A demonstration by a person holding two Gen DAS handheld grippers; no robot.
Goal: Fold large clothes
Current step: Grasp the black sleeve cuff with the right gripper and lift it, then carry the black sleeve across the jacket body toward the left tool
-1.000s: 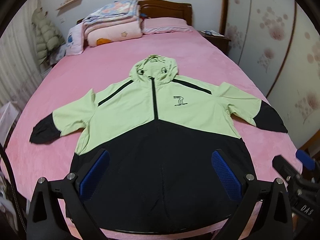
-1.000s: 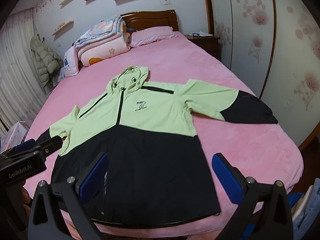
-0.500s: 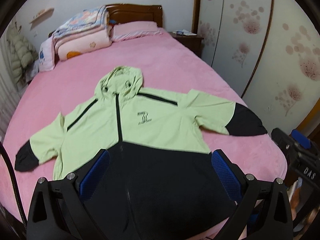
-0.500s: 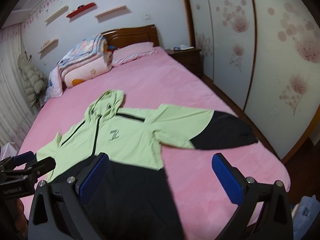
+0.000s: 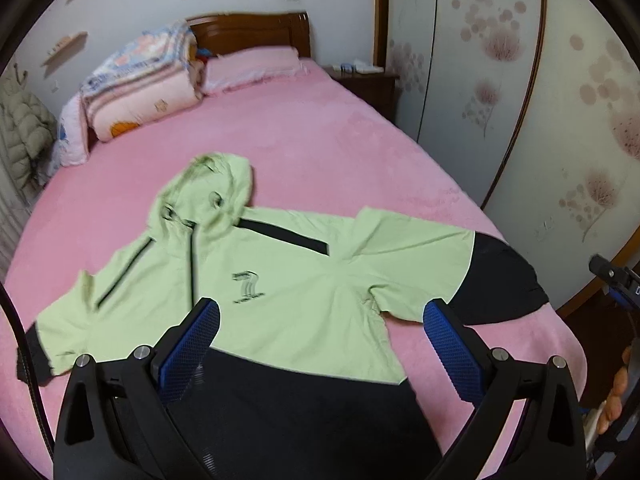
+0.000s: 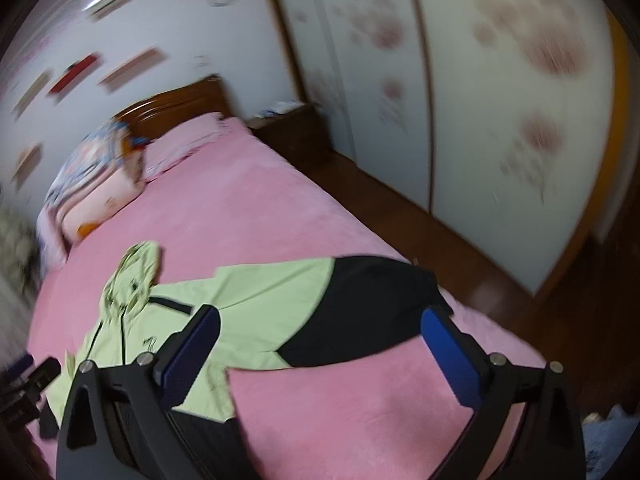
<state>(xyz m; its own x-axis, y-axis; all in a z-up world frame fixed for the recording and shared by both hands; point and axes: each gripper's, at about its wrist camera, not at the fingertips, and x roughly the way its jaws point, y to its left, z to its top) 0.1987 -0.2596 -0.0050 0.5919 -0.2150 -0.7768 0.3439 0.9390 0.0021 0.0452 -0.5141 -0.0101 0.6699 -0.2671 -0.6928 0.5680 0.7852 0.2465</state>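
A light green and black hooded jacket (image 5: 304, 288) lies flat, front up, on the pink bed (image 5: 312, 144), sleeves spread. My left gripper (image 5: 320, 344) hovers open over the jacket's right chest and armpit, nothing between its blue pads. In the right wrist view the jacket's right sleeve (image 6: 320, 312), green with a black cuff end, stretches across below my right gripper (image 6: 320, 348). Its jaws stand wide and are closing slightly, with nothing pressed between them. The other gripper shows at the right edge (image 5: 616, 280) of the left wrist view, and at the left edge (image 6: 28, 380) of the right wrist view.
Folded quilts (image 5: 136, 88) and a pink pillow (image 5: 252, 68) lie at the wooden headboard (image 5: 256, 32). A nightstand (image 5: 368, 84) and flowered wardrobe doors (image 5: 500, 92) run along the bed's right side. A padded coat (image 5: 20, 132) hangs at the left. Wooden floor (image 6: 440, 240) lies right of the bed.
Both grippers have swept to the right along the bed's foot; the jacket has shifted left in both views. The right wrist view now centres on the right sleeve and has rolled.
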